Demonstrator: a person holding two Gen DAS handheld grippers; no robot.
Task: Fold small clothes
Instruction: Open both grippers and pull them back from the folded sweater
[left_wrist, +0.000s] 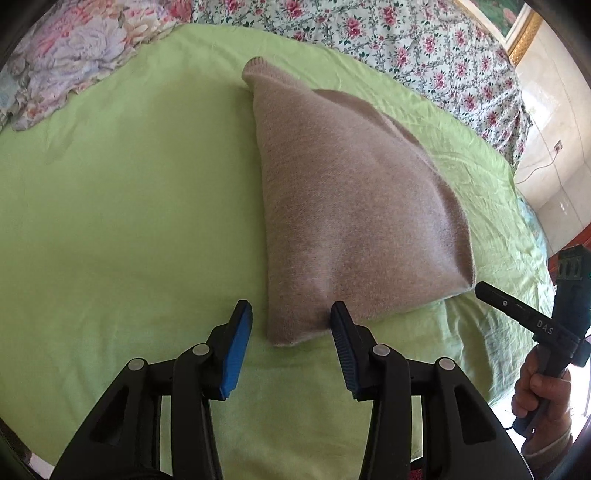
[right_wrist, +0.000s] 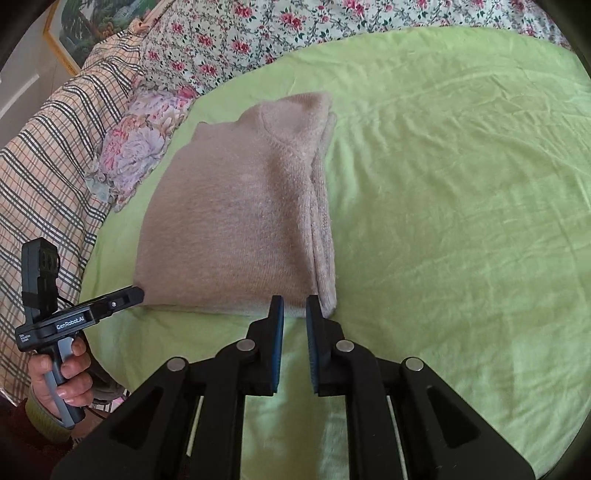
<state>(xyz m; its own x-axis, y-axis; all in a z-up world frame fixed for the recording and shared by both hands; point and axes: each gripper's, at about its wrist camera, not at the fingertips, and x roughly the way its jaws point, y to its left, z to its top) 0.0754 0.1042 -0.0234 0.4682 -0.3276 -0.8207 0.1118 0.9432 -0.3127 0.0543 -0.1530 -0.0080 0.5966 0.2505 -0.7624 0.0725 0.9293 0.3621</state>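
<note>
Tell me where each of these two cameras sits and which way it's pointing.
Left wrist: on the left claw, angled down at the near left corner of the folded sweater; the right hand shows at the right edge.
Right wrist: on the right claw, angled down at the sweater's near right corner; the left hand shows at the left edge.
Shared: the sweater, the green sheet, and each other's claw.

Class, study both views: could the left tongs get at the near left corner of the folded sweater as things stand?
Probably yes: the left tongs stand open right at the sweater corner, with only bare green sheet around it and nothing between.
</note>
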